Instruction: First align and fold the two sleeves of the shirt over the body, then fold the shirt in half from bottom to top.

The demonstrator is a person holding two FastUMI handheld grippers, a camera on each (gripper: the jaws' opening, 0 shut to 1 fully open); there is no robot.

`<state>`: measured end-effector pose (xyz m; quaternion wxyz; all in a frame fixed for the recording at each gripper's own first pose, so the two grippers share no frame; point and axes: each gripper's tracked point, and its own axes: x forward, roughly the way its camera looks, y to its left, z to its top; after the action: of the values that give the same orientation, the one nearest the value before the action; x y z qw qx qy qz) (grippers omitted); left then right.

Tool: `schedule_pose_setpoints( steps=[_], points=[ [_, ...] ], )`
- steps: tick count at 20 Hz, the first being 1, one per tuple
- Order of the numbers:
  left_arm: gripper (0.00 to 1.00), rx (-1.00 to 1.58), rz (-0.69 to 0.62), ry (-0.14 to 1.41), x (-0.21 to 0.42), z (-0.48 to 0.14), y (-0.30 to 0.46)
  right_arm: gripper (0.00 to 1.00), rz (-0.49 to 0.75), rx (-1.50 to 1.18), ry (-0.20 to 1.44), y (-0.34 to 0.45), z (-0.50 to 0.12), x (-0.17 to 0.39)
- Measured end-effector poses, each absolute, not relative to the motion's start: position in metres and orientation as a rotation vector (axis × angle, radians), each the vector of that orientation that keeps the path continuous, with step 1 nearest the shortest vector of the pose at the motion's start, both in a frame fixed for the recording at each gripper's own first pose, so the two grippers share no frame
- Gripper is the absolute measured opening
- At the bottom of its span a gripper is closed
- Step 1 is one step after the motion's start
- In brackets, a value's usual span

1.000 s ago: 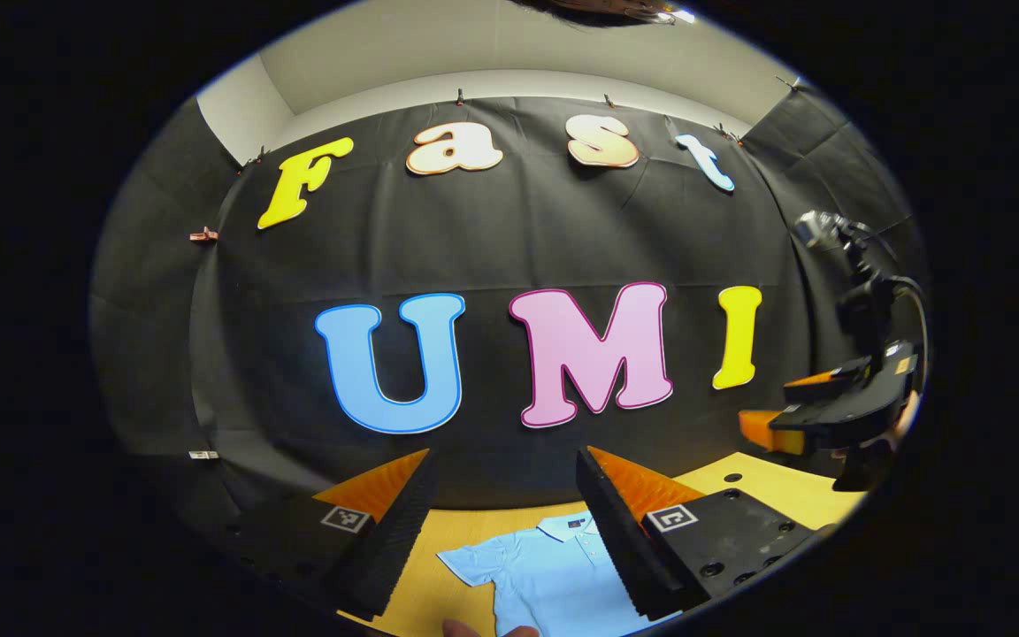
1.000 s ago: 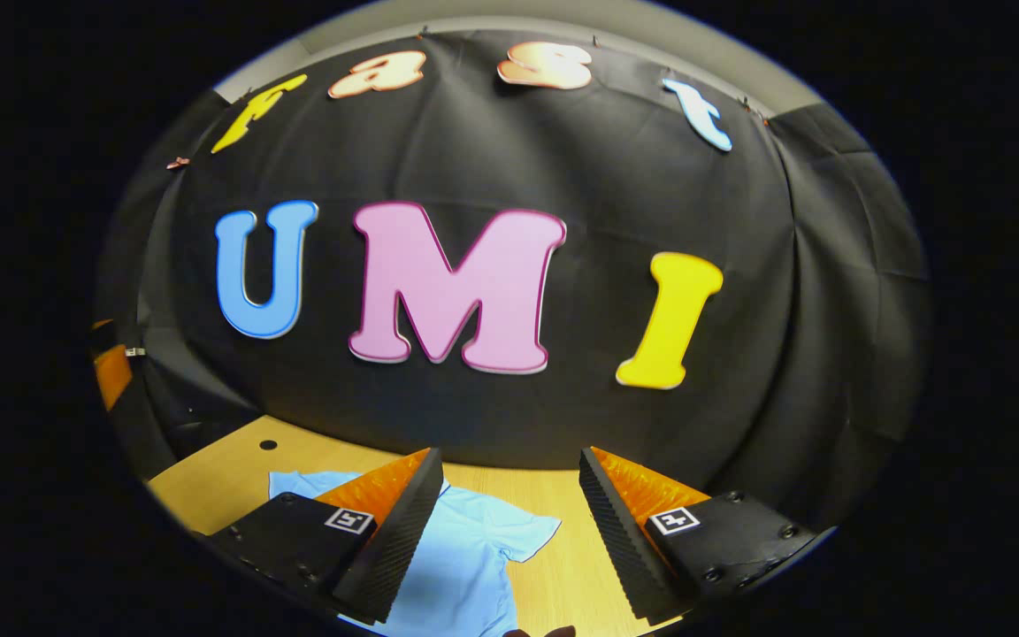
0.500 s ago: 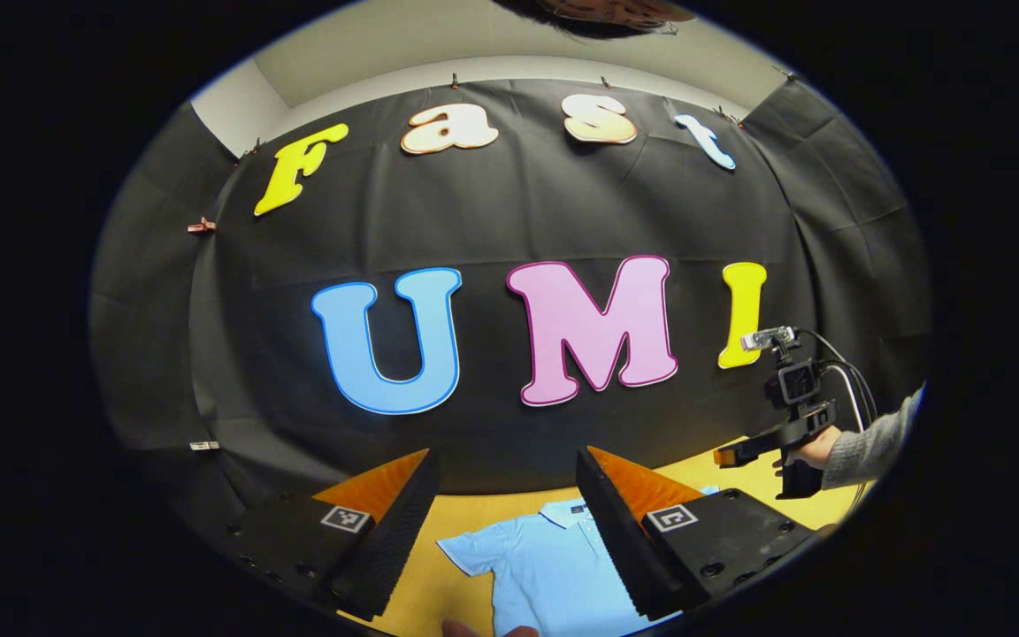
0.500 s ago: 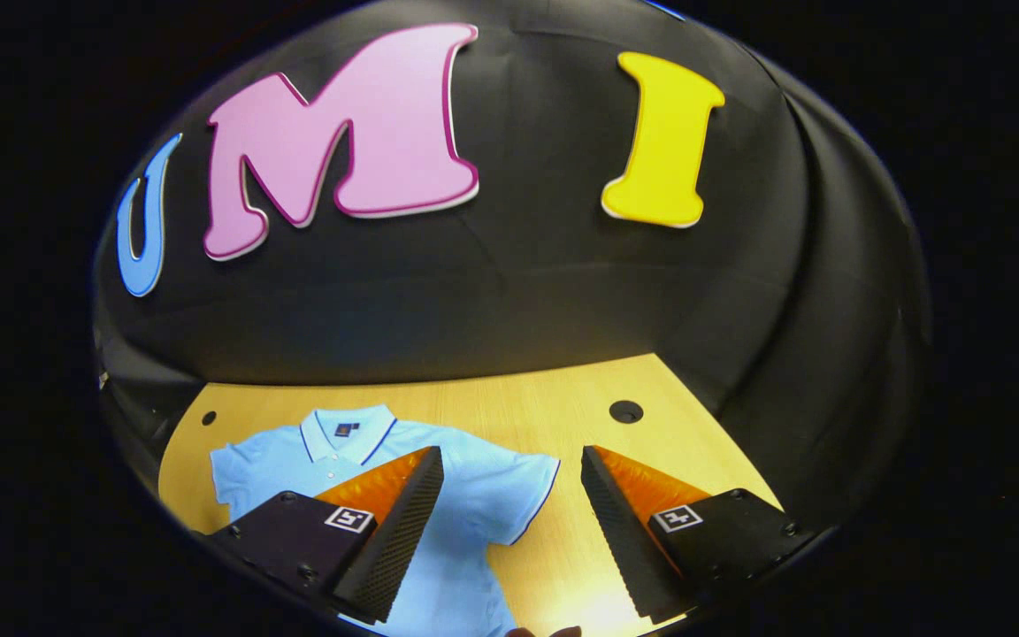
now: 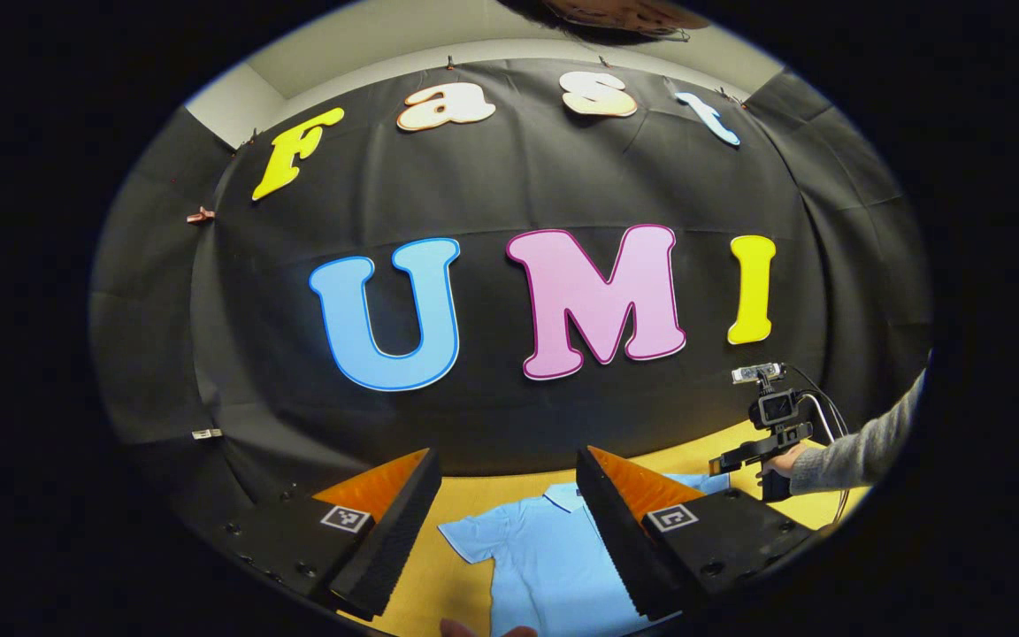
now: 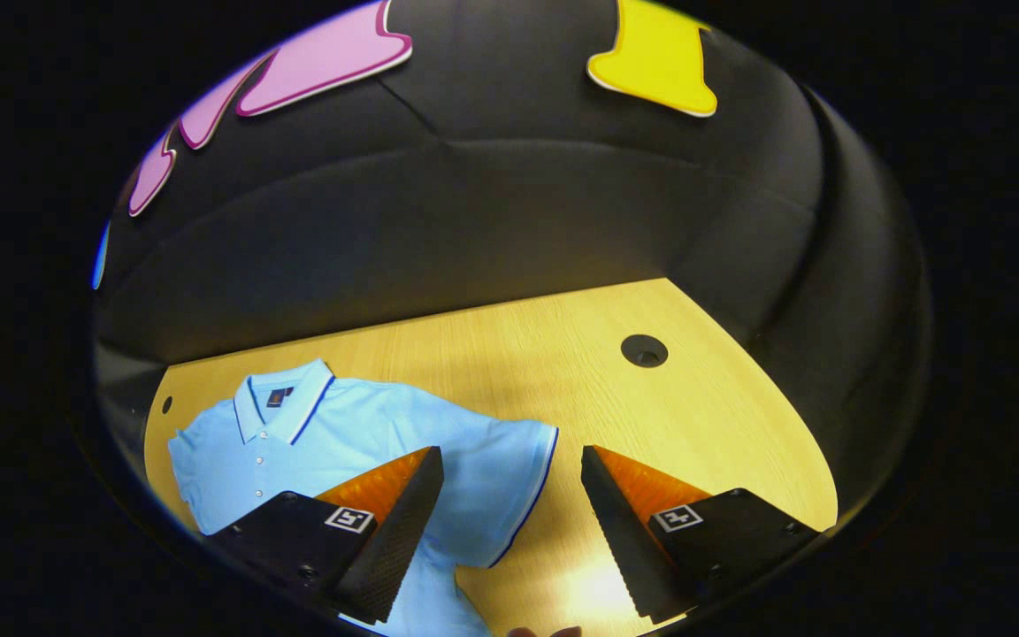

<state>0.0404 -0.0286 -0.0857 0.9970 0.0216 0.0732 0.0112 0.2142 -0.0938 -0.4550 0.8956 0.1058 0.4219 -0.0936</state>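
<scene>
A light blue polo shirt [image 6: 341, 433] lies flat on the wooden table [image 6: 651, 425], collar [image 6: 284, 407] toward the booth wall, both short sleeves spread out. My right gripper [image 6: 509, 522] hovers open above the shirt's sleeve [image 6: 509, 478], and the sleeve's hem falls in the gap between the fingers. Higher up and farther back, my left gripper [image 5: 509, 531] is open too, with the shirt [image 5: 545, 557] and its other sleeve [image 5: 465, 541] below the fingers. In the left gripper view the right gripper [image 5: 744, 456] is low over the table's right side, held by a hand in a grey sleeve [image 5: 863, 451].
A round cable hole [image 6: 644, 350] sits in the table to the right of the shirt, and a smaller one [image 6: 166, 404] near the left edge. The black cloth wall closes off the back and right sides of the table.
The right gripper has dropped and tipped down toward the table, so the shirt sleeve now lies between its fingers. The left gripper has tilted down slightly. The shirt has not moved.
</scene>
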Motion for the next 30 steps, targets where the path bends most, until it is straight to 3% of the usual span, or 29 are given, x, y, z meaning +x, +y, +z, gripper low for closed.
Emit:
schedule_pose_setpoints(
  steps=[9,13,15,16,18,21,22,23,24,25,30],
  points=[
    [0.99,0.049,0.028,0.182,0.039,-0.099,-0.03,0.97,-0.205,0.231,0.986,-0.091,-0.508,0.211],
    [0.99,0.051,0.04,0.188,0.037,-0.102,-0.024,0.86,-0.199,0.198,0.993,-0.088,-0.51,0.211],
    [0.99,0.05,0.044,0.192,0.036,-0.103,-0.023,0.78,-0.193,0.199,0.99,-0.084,-0.512,0.213],
    [0.99,0.051,0.046,0.194,0.035,-0.105,-0.022,0.59,-0.192,0.204,0.995,-0.081,-0.514,0.215],
    [0.99,0.052,0.048,0.199,0.034,-0.107,-0.021,0.45,-0.186,0.205,0.991,-0.08,-0.512,0.216],
    [0.99,0.052,0.05,0.204,0.033,-0.11,-0.017,0.12,-0.176,0.203,0.982,-0.073,-0.51,0.219],
    [0.99,0.052,0.052,0.204,0.033,-0.109,-0.015,0.07,-0.176,0.196,0.985,-0.073,-0.511,0.218],
    [0.99,0.052,0.053,0.206,0.032,-0.11,-0.014,0.06,-0.164,0.19,0.98,-0.072,-0.51,0.22],
    [0.99,0.051,0.055,0.207,0.032,-0.112,-0.012,0.12,-0.159,0.189,0.978,-0.072,-0.509,0.22],
    [0.99,0.05,0.056,0.209,0.032,-0.112,-0.01,0.06,-0.158,0.191,0.978,-0.072,-0.51,0.22],
    [0.99,0.043,0.061,0.21,0.03,-0.115,-0.005,0.05,-0.142,0.186,0.929,-0.068,-0.491,0.227]
  ],
)
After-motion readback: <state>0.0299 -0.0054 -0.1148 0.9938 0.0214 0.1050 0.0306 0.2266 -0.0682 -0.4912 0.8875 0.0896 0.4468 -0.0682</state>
